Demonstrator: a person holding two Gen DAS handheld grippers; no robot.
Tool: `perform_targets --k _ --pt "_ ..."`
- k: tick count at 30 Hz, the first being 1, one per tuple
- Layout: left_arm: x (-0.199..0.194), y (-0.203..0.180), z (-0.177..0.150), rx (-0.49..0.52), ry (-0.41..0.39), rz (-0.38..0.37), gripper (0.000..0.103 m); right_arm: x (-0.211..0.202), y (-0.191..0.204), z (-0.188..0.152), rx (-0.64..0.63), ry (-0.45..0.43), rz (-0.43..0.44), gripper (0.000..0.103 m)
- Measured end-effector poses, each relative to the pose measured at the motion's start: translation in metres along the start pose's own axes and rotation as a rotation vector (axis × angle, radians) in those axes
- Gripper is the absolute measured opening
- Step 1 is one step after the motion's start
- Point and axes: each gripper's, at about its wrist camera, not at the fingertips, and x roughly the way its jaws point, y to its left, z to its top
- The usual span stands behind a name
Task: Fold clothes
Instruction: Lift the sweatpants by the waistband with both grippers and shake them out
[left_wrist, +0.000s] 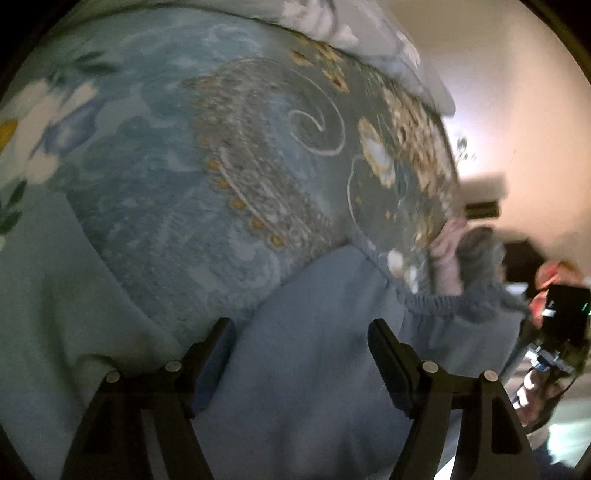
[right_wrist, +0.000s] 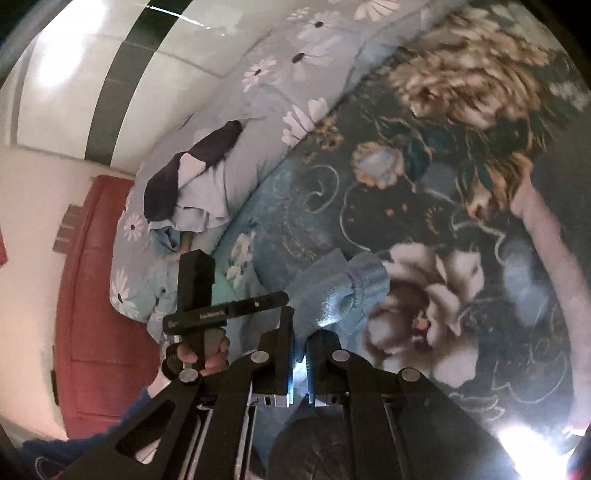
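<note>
A light blue garment (left_wrist: 314, 332) with a gathered elastic cuff (left_wrist: 436, 302) lies on a teal floral bedspread (left_wrist: 184, 166). My left gripper (left_wrist: 301, 354) is open just above the garment's plain cloth, holding nothing. In the right wrist view my right gripper (right_wrist: 300, 343) is shut on the blue garment (right_wrist: 332, 291), whose ruffled cuff shows just past the fingers. The left gripper (right_wrist: 229, 306) shows there too, held in a hand at left. The right gripper (left_wrist: 561, 332) appears blurred at the right edge of the left wrist view.
A floral pillow (right_wrist: 236, 122) lies at the bedspread's far edge with dark and pale blue clothes (right_wrist: 192, 177) heaped on it. A red door (right_wrist: 92, 295) stands at left. A pink strip (right_wrist: 554, 258) crosses the bedspread (right_wrist: 424, 192) at right.
</note>
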Motion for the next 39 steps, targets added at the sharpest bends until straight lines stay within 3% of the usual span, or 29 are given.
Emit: perform_targets --k 1,3,4,5,11,16,22,25,31,35,39 --pt "0.001 -0.005 -0.002 0.017 -0.003 0.029 0.072 -0.001 -0.002 -0.002 0.003 0.001 0.000 0.006" --pt "0.002 -0.013 -0.005 0.039 -0.005 0.080 0.051 -0.003 -0.005 -0.005 0.010 -0.002 0.005 0.006" --pt "0.002 -0.016 -0.007 0.036 -0.004 0.094 0.030 -0.004 -0.005 -0.007 0.014 -0.005 0.012 0.006" --pt "0.000 -0.019 -0.009 0.036 -0.014 0.104 0.015 -0.005 -0.005 -0.007 0.014 -0.011 0.018 0.006" --pt "-0.041 -0.044 -0.029 0.006 -0.197 0.103 0.010 -0.016 0.016 -0.012 -0.030 -0.058 0.063 0.006" --pt "-0.107 -0.087 -0.048 0.074 -0.350 0.185 0.010 -0.035 0.047 -0.006 -0.118 -0.114 0.077 0.006" --pt "-0.215 -0.135 -0.052 0.130 -0.568 0.252 0.006 -0.069 0.098 0.040 -0.224 -0.241 0.115 0.006" --pt "-0.259 -0.169 -0.050 0.156 -0.671 0.248 0.006 -0.092 0.123 0.068 -0.262 -0.308 0.138 0.005" --pt "-0.305 -0.248 -0.051 0.248 -0.816 0.253 0.005 -0.176 0.172 0.106 -0.360 -0.460 0.128 0.005" --pt "-0.327 -0.298 -0.052 0.301 -0.888 0.158 0.005 -0.254 0.210 0.116 -0.450 -0.599 0.063 0.005" --pt "-0.353 -0.362 -0.067 0.430 -0.964 0.092 0.005 -0.328 0.256 0.115 -0.548 -0.732 -0.013 0.005"
